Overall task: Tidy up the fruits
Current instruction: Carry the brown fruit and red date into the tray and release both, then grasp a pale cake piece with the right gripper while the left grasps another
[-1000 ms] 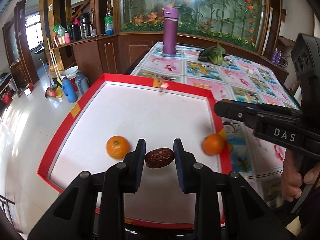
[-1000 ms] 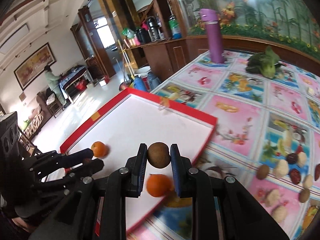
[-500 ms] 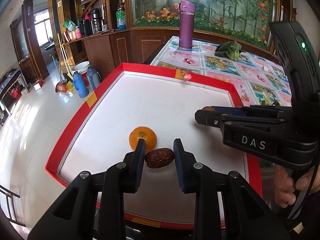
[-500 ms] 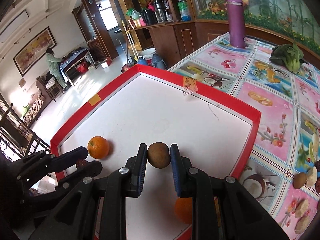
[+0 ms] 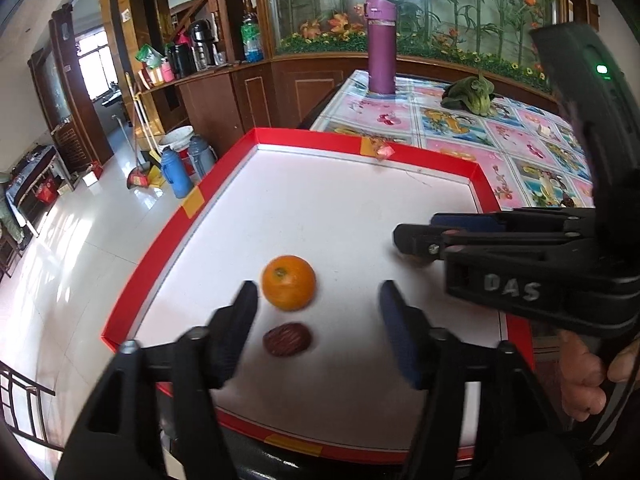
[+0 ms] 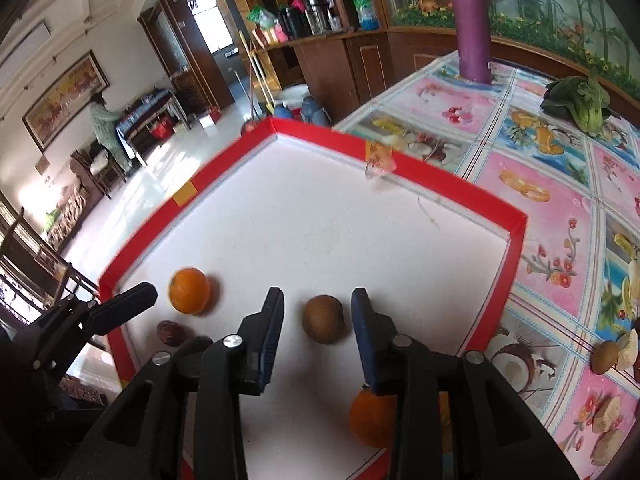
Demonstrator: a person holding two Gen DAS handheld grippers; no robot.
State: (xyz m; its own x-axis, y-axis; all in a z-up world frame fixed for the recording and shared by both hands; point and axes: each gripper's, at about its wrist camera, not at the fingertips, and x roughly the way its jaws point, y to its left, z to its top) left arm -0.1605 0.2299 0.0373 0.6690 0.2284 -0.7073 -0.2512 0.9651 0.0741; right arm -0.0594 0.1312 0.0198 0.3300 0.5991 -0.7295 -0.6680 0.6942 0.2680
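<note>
A white tray with a red rim [image 5: 320, 136] lies on the table. On it my left gripper [image 5: 318, 322] stands open around a dark red date [image 5: 286, 339], which touches neither finger. An orange [image 5: 289, 282] sits just beyond the date. My right gripper [image 6: 318, 320] is open too, with a brown kiwi-like fruit [image 6: 323, 319] resting on the tray [image 6: 440, 184] between its fingers. In the right wrist view, the same orange [image 6: 189, 290] and date [image 6: 171, 333] lie to the left beside the left gripper [image 6: 120, 304]. A second orange [image 6: 372, 420] is partly hidden under my right finger.
A purple bottle [image 5: 382, 46] and a green leafy vegetable [image 5: 470, 94] stand at the table's far end. Small fruit and nut pieces [image 6: 612, 356] lie on the flowered cloth right of the tray. Left of the tray, the table drops to the floor, where flasks [image 5: 174, 172] stand.
Both grippers have opened. The left one let the date go beside the orange, and the right one let the brown fruit go onto the tray. Both moved leftward over the tray beforehand.
</note>
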